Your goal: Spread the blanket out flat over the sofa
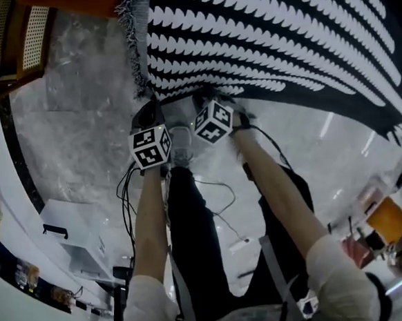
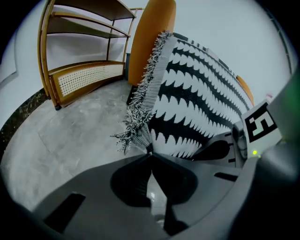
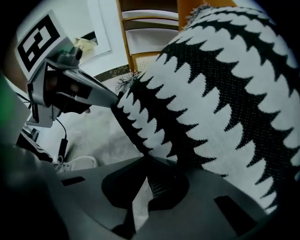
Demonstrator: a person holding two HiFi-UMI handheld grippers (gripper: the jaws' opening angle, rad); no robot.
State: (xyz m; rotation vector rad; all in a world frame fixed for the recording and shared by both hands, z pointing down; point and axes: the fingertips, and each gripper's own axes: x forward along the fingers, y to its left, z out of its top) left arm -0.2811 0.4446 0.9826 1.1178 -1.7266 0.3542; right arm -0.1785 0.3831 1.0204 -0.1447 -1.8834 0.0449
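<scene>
A black-and-white zigzag blanket [image 1: 268, 40] hangs over the orange sofa [image 1: 71, 4], its lower edge just above the floor. Its fringed side [image 2: 143, 98] runs down the sofa's end [image 2: 150, 37]. My left gripper [image 1: 149, 106] is shut on the blanket's lower corner beside the fringe, as the left gripper view shows [image 2: 150, 152]. Close to its right, my right gripper [image 1: 206, 97] is shut on the same lower edge [image 3: 147, 157]. The blanket [image 3: 225, 84] bulges above the right jaws. The two grippers sit nearly side by side.
A wooden shelf with a cane panel [image 2: 79, 75] stands left of the sofa on the grey marble floor [image 1: 81, 131]. A white box [image 1: 72, 236] and cables [image 1: 218, 196] lie by the person's feet, and a white shoe [image 3: 75, 164] is below the grippers.
</scene>
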